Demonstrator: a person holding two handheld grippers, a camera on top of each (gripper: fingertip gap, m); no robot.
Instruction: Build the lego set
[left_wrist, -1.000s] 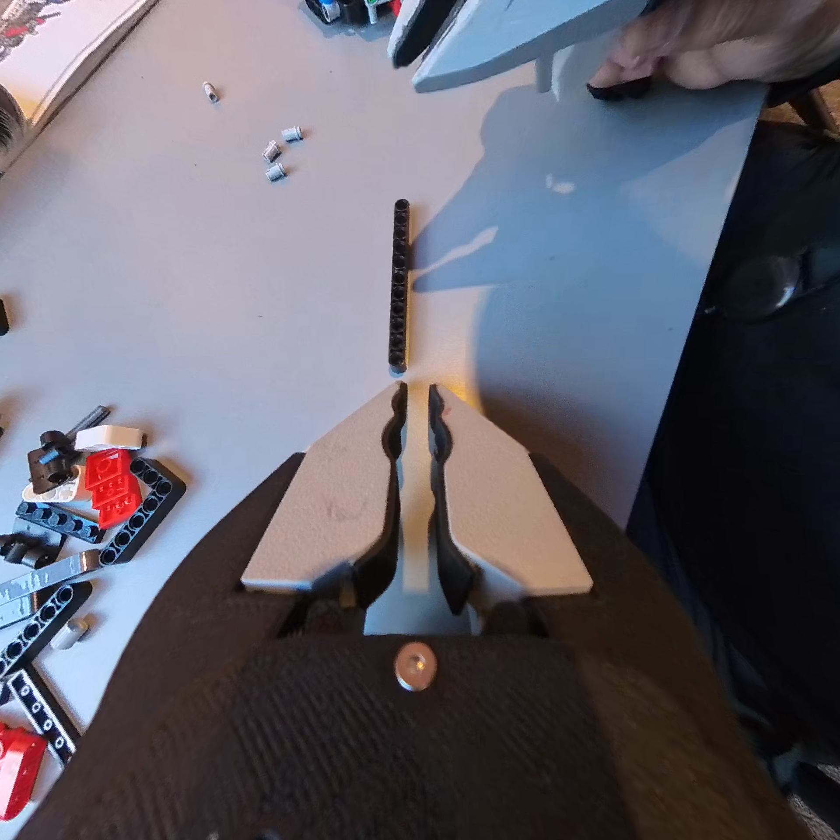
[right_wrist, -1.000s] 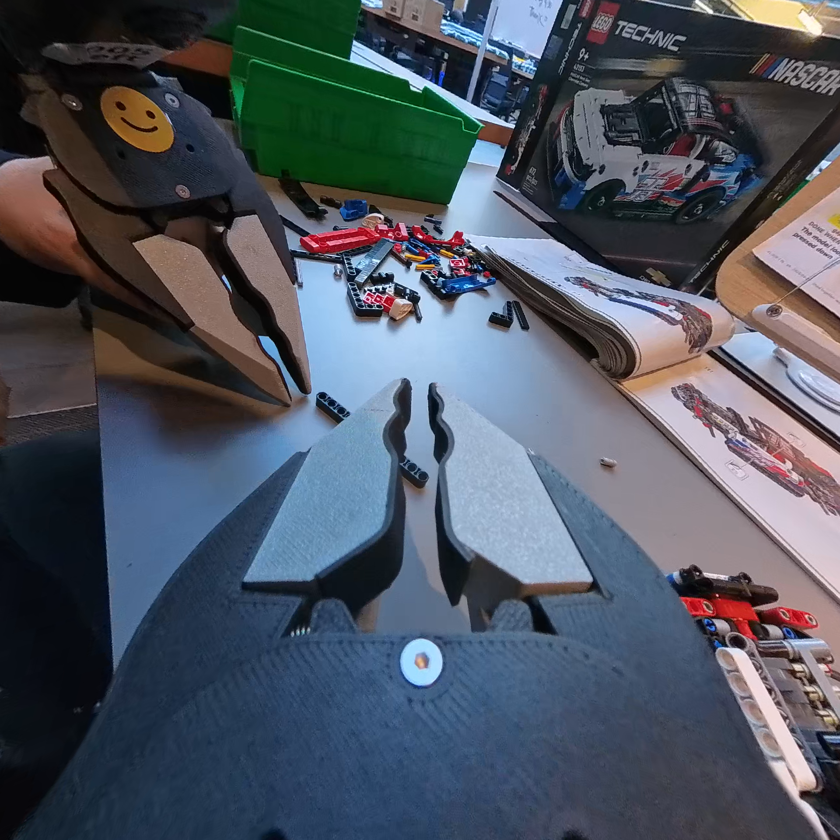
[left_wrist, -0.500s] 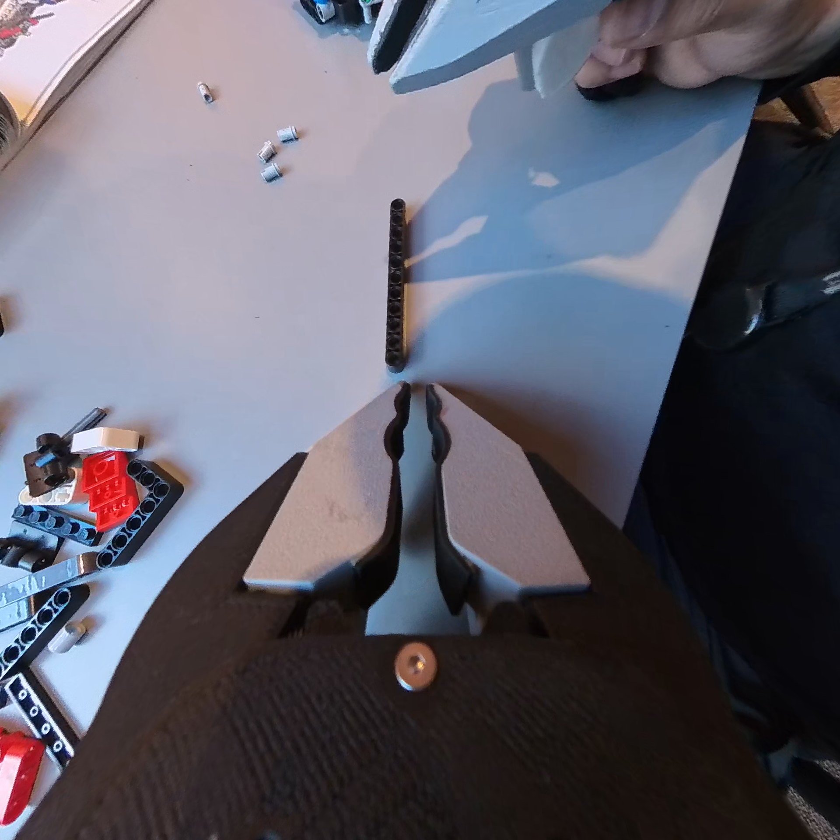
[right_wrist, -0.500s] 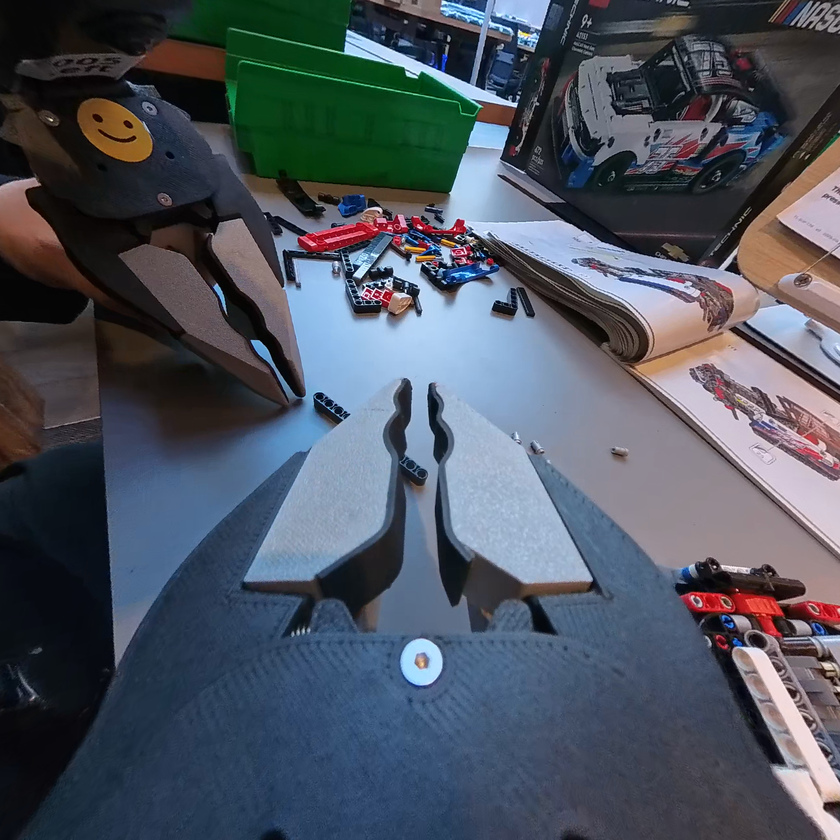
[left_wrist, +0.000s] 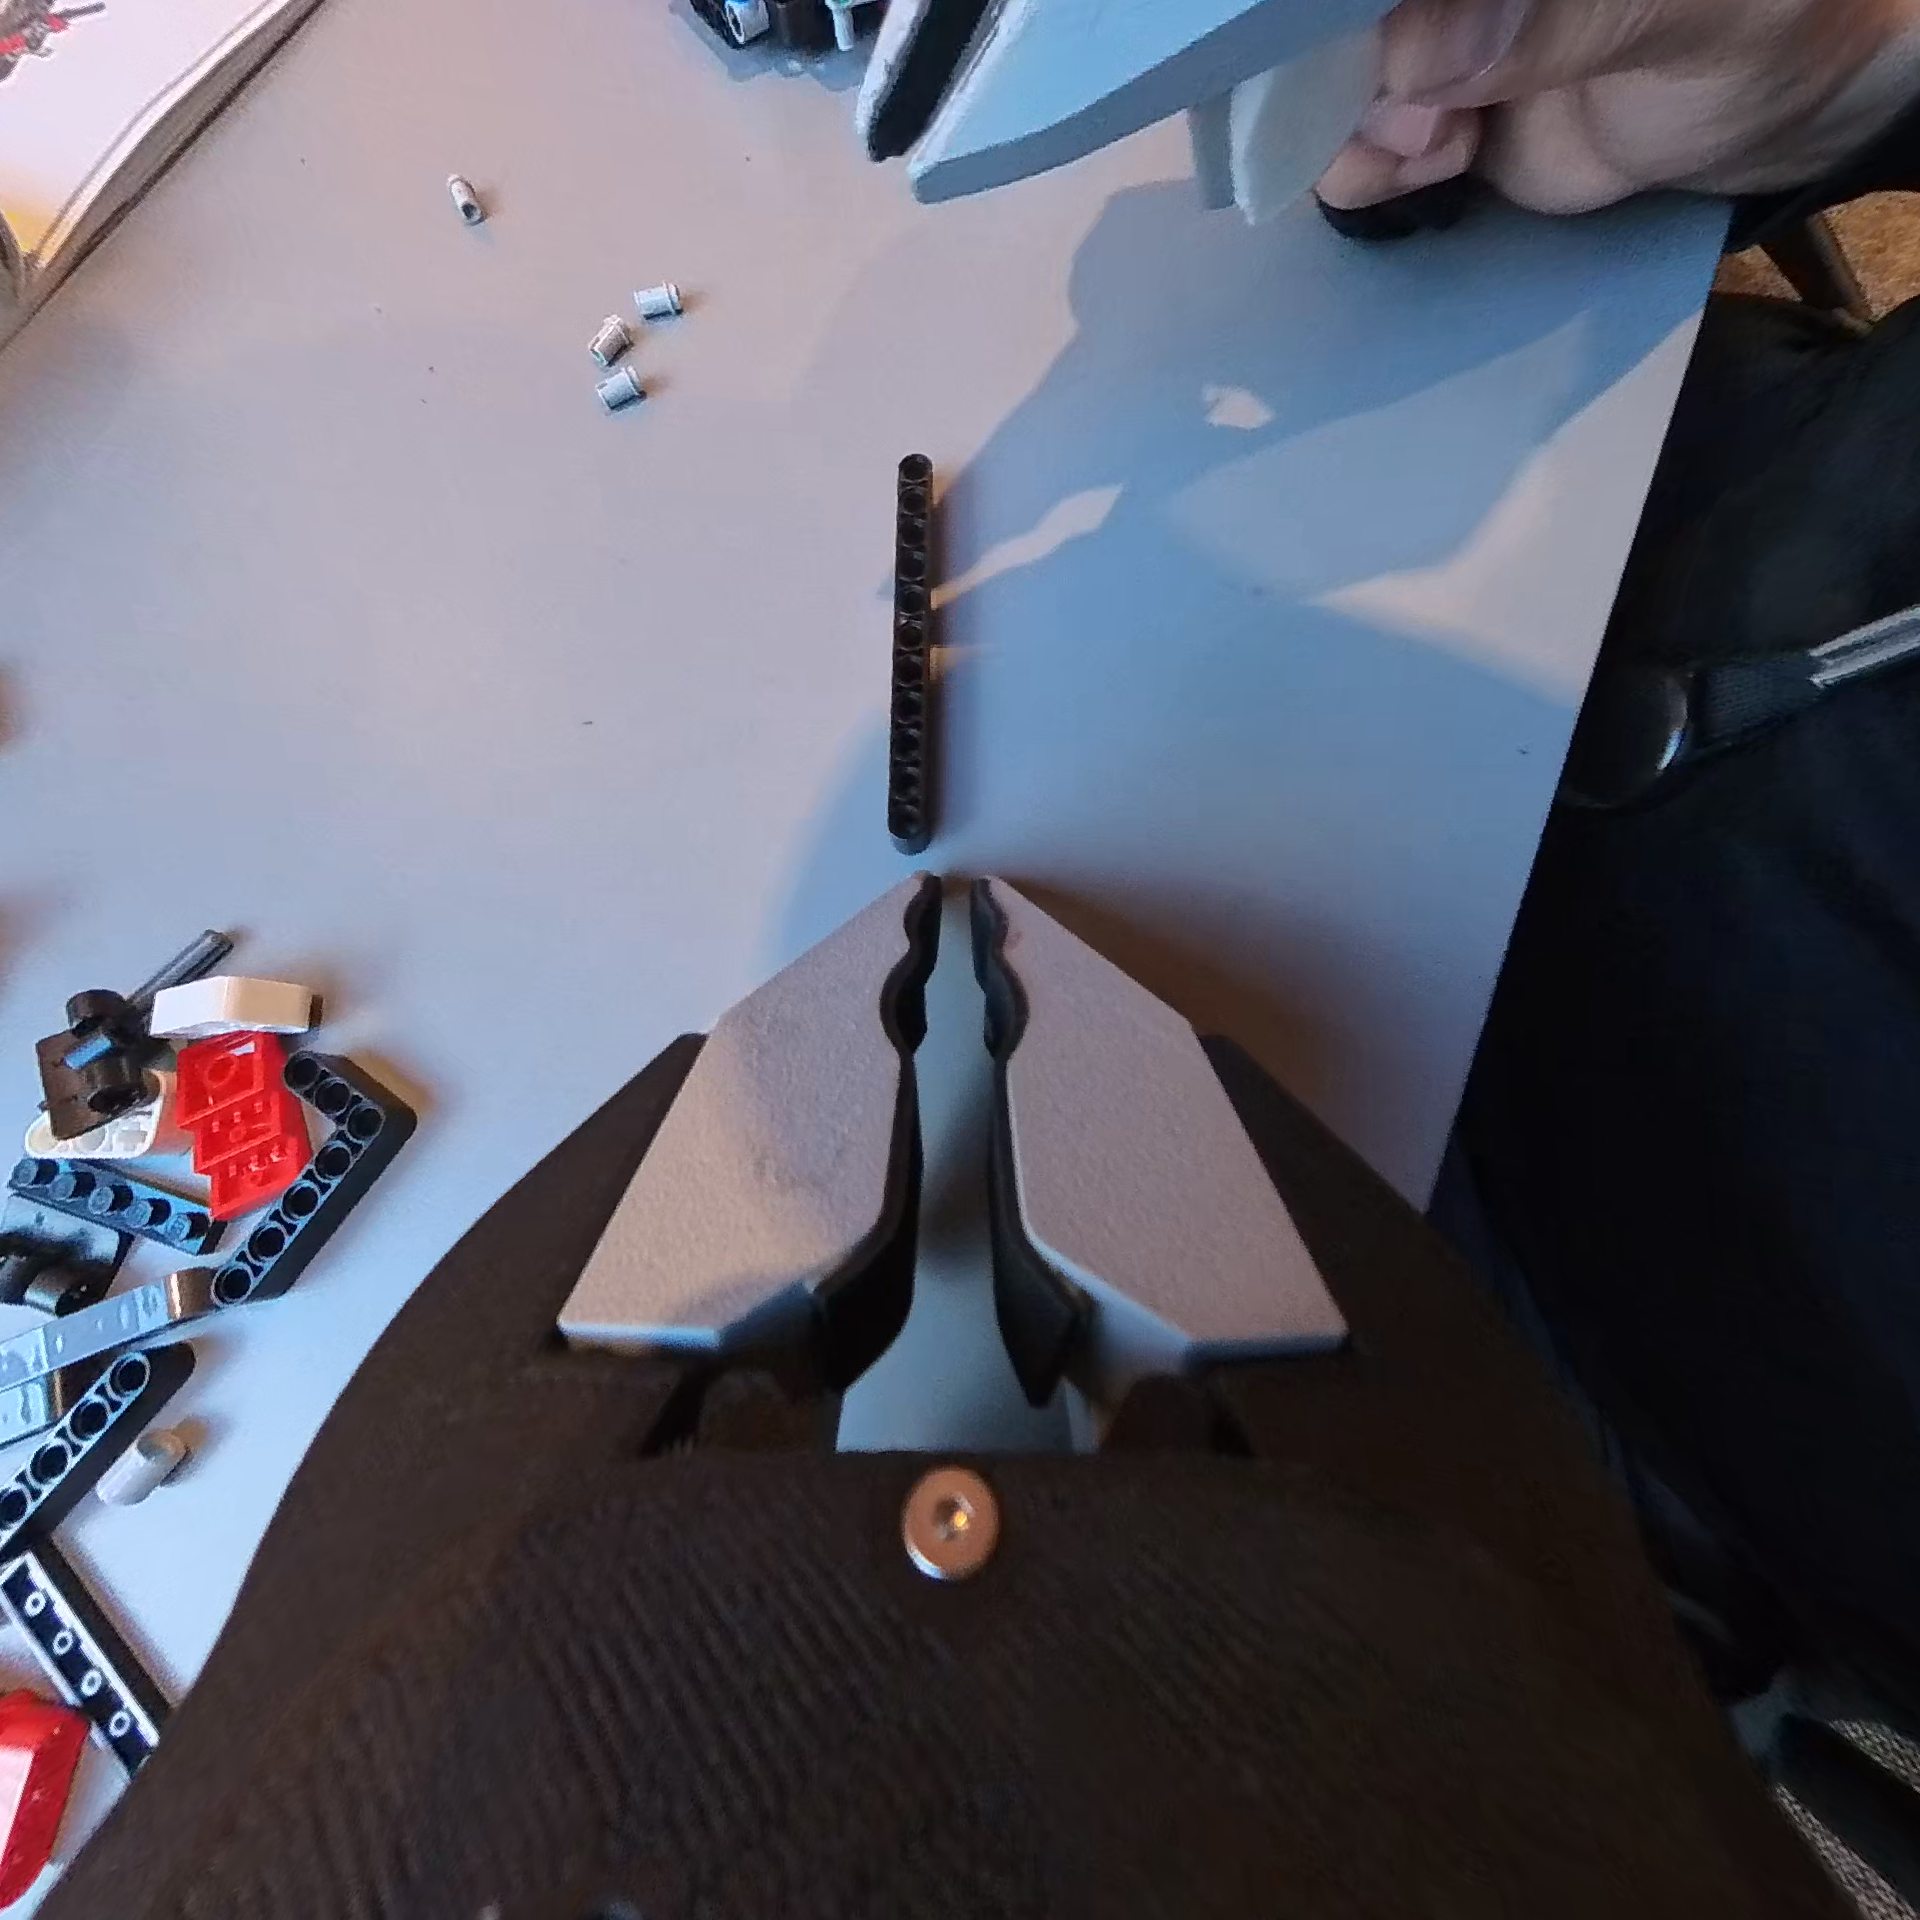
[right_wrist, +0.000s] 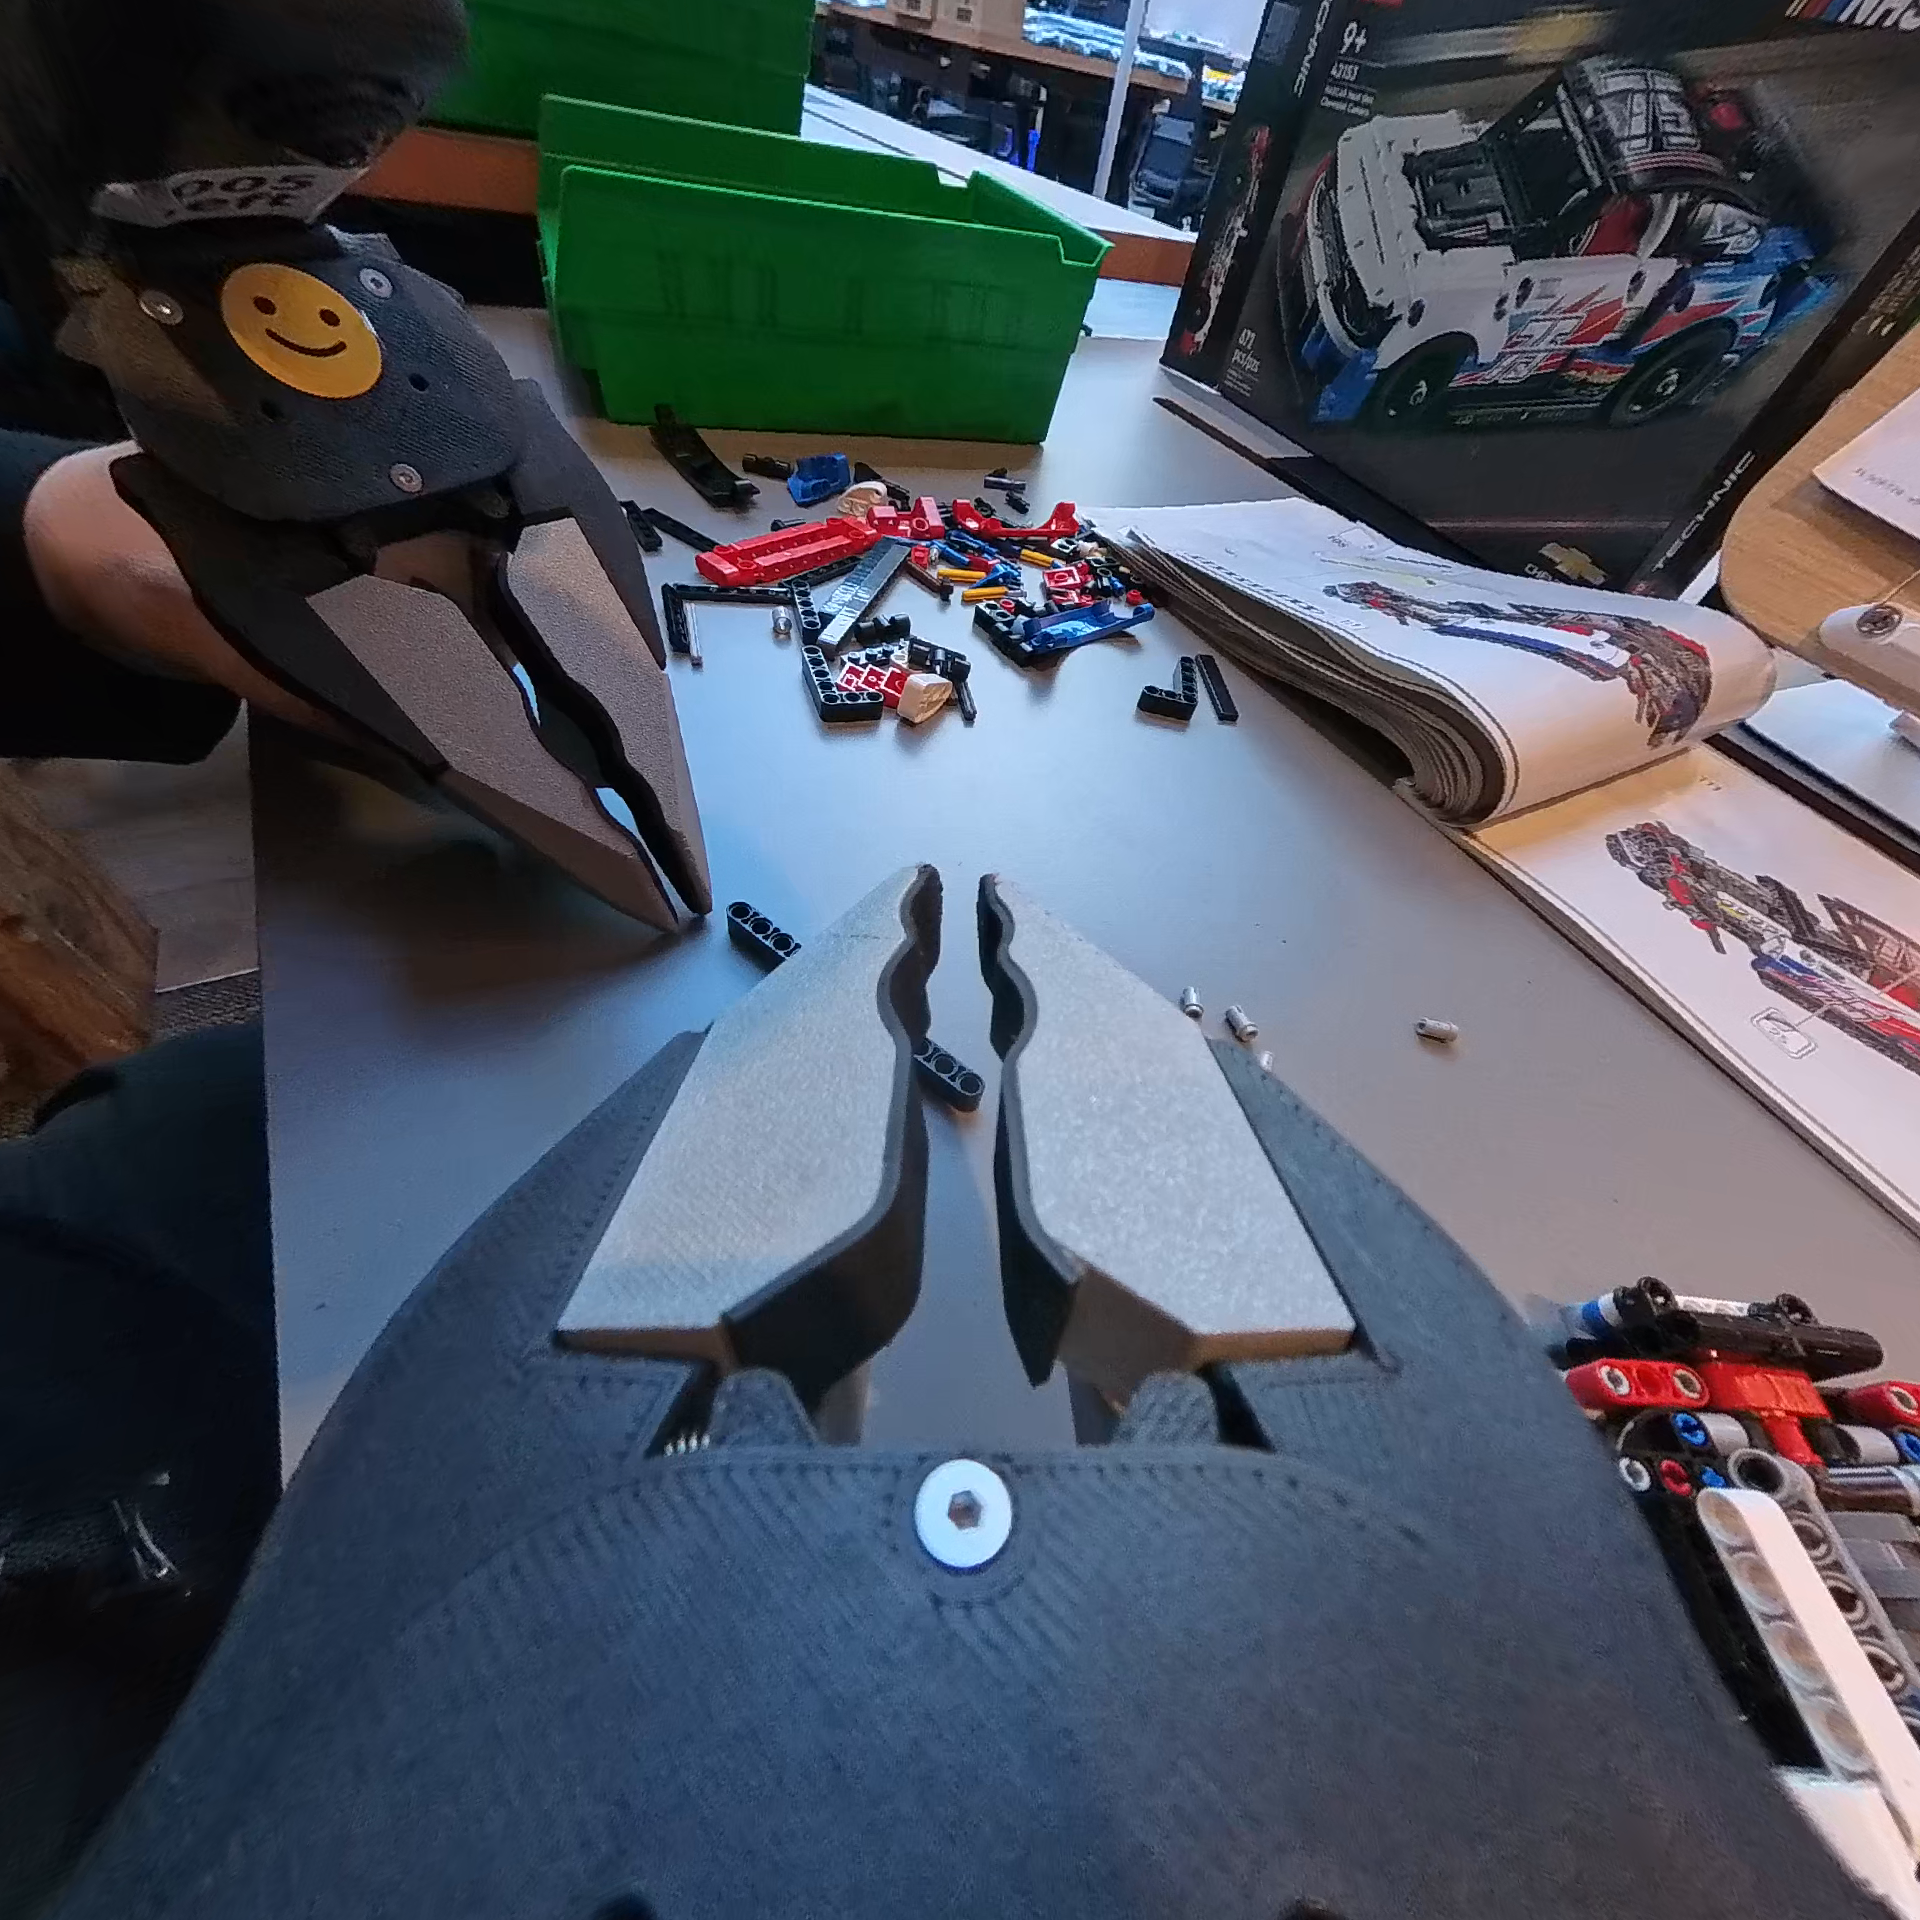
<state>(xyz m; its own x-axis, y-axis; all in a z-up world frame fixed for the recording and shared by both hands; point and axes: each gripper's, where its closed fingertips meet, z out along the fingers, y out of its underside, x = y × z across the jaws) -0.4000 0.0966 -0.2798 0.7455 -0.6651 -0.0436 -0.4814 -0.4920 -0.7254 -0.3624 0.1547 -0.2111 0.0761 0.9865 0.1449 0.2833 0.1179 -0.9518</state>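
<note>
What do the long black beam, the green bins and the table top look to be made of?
Long black beam: moulded plastic, slight sheen, a row of round holes. Green bins: moulded plastic, semi-matte, with thin rims. Table top: smooth matte grey, probably laminate; its core can't be seen.

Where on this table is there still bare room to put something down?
The widest bare patch of table lies between the long black beam, the three grey pins and the parts heap. Another runs between the loose parts pile and the instruction booklet. It is crowded by the green bins.
</note>
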